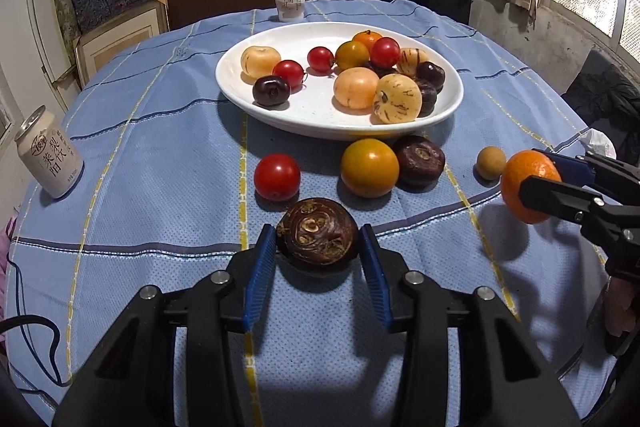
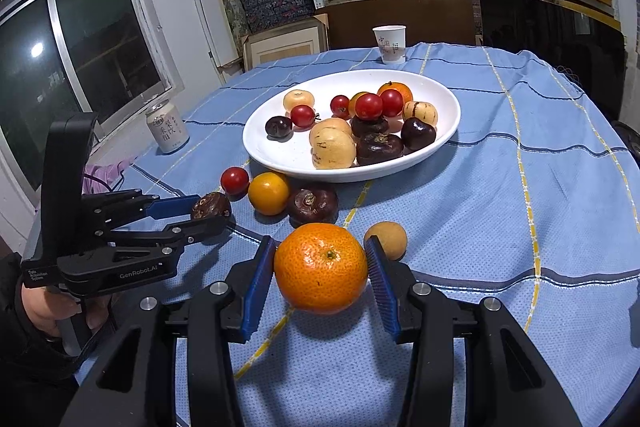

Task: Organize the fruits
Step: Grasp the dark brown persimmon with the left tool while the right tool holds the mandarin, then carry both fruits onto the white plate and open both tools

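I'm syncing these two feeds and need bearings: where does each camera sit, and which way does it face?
Left wrist: on the left gripper, looking down its fingers across the table to the plate; they pinch a dark water chestnut.
Right wrist: on the right gripper, same heading; it holds the tangerine; a hand shows.
Shared: plate, paper cup, can, each other's gripper.

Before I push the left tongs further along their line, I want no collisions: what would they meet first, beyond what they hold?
The left tongs grip a dark water chestnut. Straight ahead, the red tomato and yellow-orange tomato flank the line; probably one of those, then the white plate. Depth is unclear.
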